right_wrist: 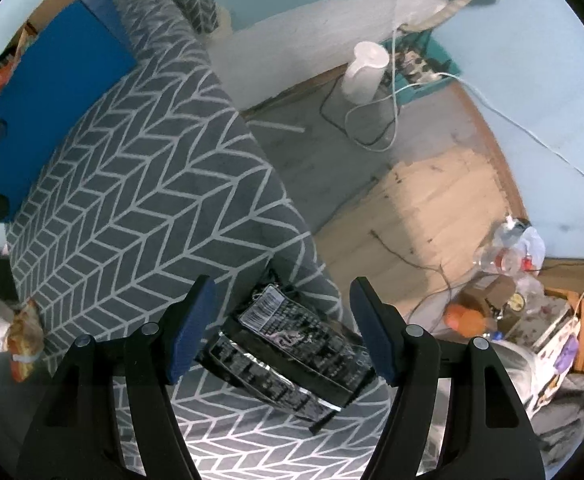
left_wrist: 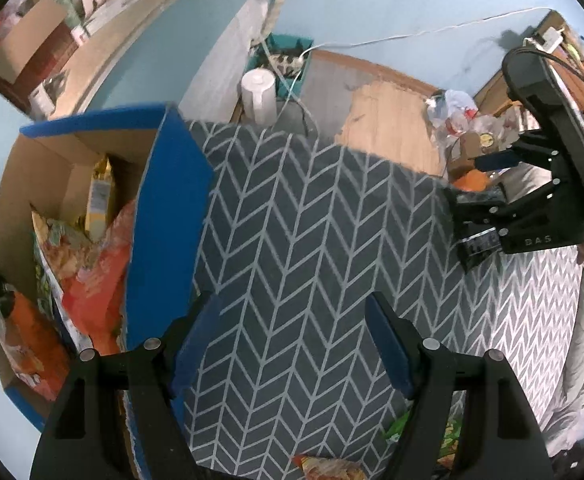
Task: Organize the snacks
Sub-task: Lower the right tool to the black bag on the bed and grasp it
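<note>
**Left-wrist and right-wrist views: box partly filled, several snacks still out**

Left wrist view: the blue-sided cardboard box (left_wrist: 164, 216) stands at the left on the grey herringbone-patterned cloth (left_wrist: 312, 240), already holding several snack bags: a yellow bag (left_wrist: 100, 200) upright at the back, an orange-red bag (left_wrist: 96, 280) and another orange one (left_wrist: 24, 344) nearer the front. That part of the sorting looks done. The left hand-held gripper (left_wrist: 292, 344) hangs just beside the box wall with its blue pads spread and nothing between them. At the bottom edge, an orange-printed snack bag (left_wrist: 328, 468) and a green packet (left_wrist: 400, 428) still lie loose on the cloth. The right hand-held gripper (left_wrist: 488, 196) shows at the right, over a dark pack.

Right wrist view: the right hand-held gripper (right_wrist: 282, 332) points down with its jaws spread on either side of a black foil snack pack with white print (right_wrist: 304, 352), which lies near the cloth's edge; the pads do not appear to press on it. A crumpled orange bag (right_wrist: 24, 336) lies at the far left, well apart from the box (right_wrist: 52, 100).

Judging from this, at least four packs remain to be boxed. The black pack sits close to the drop-off, so a clumsy grasp could push it over. Beyond the edge, the floor carries a white jug (right_wrist: 364, 72), cables (right_wrist: 372, 120) and a heap of litter (right_wrist: 504, 256), none in the way.
</note>
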Motion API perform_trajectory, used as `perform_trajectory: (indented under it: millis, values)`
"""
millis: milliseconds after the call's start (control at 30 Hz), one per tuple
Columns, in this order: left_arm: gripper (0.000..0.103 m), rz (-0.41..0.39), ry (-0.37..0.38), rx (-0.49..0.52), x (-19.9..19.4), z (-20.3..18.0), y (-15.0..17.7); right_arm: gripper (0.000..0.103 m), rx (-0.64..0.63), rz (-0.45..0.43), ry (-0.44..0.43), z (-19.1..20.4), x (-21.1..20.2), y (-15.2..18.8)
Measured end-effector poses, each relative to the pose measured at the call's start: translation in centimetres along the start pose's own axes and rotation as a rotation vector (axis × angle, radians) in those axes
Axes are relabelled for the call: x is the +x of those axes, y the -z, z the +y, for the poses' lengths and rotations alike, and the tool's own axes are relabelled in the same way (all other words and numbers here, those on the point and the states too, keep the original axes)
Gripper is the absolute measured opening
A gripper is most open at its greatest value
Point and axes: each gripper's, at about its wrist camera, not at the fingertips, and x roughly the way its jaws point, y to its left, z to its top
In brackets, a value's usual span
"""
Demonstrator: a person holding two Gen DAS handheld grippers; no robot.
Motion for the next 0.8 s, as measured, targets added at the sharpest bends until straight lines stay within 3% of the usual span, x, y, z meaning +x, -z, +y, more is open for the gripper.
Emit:
perform_trajectory:
  millis: [467,800]
  values:
    - [0.076,0.043,0.041,-0.001,2.1,0.0,1.6,0.072,0.055,0.122,-0.047,0.1,2.2,3.6]
    - [0.077,0.064,0.069,0.007,2.1,0.2,4.3,0.075,0.156,0.118,-0.066,1.1,2.2,7.4]
